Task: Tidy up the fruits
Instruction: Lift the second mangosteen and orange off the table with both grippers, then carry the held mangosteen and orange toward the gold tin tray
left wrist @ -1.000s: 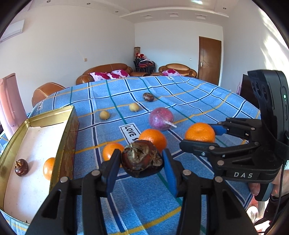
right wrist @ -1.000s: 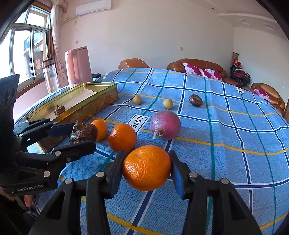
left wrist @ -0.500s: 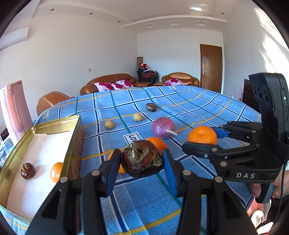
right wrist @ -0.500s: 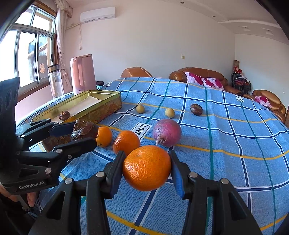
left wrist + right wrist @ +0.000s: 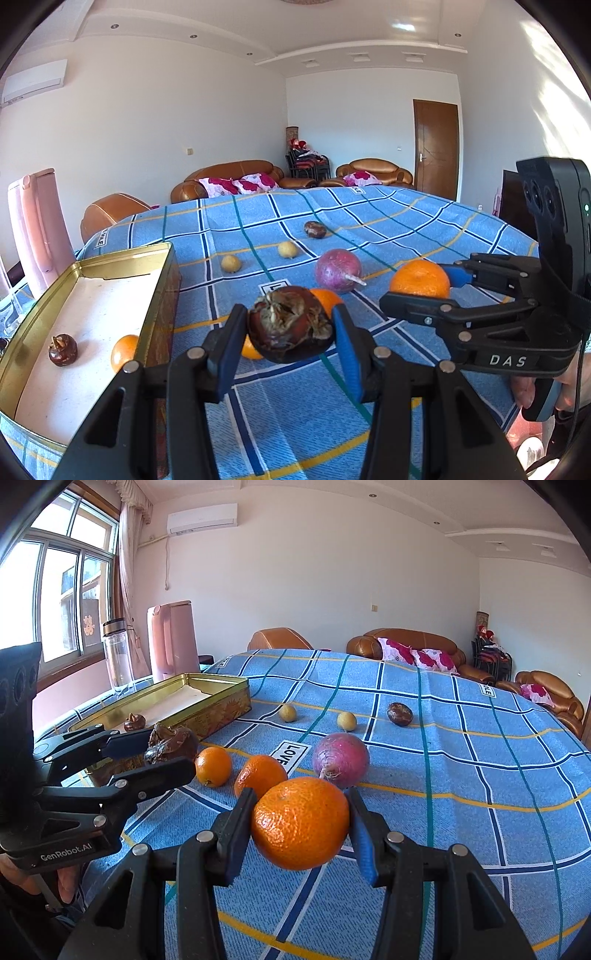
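My left gripper (image 5: 290, 326) is shut on a dark brown mangosteen (image 5: 290, 323), held above the blue checked cloth just right of the gold tin (image 5: 122, 258). My right gripper (image 5: 301, 823) is shut on an orange (image 5: 301, 823), also lifted off the cloth; the same orange (image 5: 420, 278) shows at the right of the left wrist view. Inside the tin lie a small mangosteen (image 5: 62, 349) and an orange (image 5: 123, 352). On the cloth rest two oranges (image 5: 213, 766) (image 5: 260, 775), a purple round fruit (image 5: 340, 758), two small yellow fruits (image 5: 287, 713) (image 5: 346, 720) and another dark brown fruit (image 5: 399, 713).
A pink jug (image 5: 171, 638) and a clear bottle (image 5: 117, 651) stand behind the tin by the window. Brown sofas with floral cushions (image 5: 406, 650) sit past the table's far edge. A hand (image 5: 532, 391) grips the right tool's handle.
Both grippers have tilted upward a little while keeping their fruit; the table's fruits sit lower in both views and more ceiling shows.
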Available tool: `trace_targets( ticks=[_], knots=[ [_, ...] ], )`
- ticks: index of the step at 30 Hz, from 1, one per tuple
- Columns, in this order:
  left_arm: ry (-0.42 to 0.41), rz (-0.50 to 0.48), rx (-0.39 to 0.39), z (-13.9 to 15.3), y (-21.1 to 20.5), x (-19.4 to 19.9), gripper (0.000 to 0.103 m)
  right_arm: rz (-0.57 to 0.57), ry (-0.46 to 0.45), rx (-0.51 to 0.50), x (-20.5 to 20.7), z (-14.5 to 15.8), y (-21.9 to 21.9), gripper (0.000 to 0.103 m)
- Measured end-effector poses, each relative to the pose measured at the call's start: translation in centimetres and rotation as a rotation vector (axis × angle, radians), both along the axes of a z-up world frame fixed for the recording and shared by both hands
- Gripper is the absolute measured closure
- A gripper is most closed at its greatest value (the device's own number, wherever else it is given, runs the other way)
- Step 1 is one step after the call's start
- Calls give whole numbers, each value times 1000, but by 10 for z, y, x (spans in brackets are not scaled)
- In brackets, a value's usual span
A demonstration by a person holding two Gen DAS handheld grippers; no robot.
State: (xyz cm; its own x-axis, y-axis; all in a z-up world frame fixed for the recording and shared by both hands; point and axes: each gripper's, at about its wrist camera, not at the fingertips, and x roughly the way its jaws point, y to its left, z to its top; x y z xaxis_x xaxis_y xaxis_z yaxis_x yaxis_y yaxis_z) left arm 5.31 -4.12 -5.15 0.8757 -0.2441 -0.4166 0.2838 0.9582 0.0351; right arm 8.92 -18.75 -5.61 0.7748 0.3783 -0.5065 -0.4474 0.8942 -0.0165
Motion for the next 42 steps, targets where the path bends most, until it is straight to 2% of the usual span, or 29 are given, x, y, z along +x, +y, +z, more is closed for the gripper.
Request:
trace_targets(
  ticks=[42],
  knots=[
    [-109,16,-12,5,4,-14,55,9,-99,19,-14,6,-1,53]
  ],
)
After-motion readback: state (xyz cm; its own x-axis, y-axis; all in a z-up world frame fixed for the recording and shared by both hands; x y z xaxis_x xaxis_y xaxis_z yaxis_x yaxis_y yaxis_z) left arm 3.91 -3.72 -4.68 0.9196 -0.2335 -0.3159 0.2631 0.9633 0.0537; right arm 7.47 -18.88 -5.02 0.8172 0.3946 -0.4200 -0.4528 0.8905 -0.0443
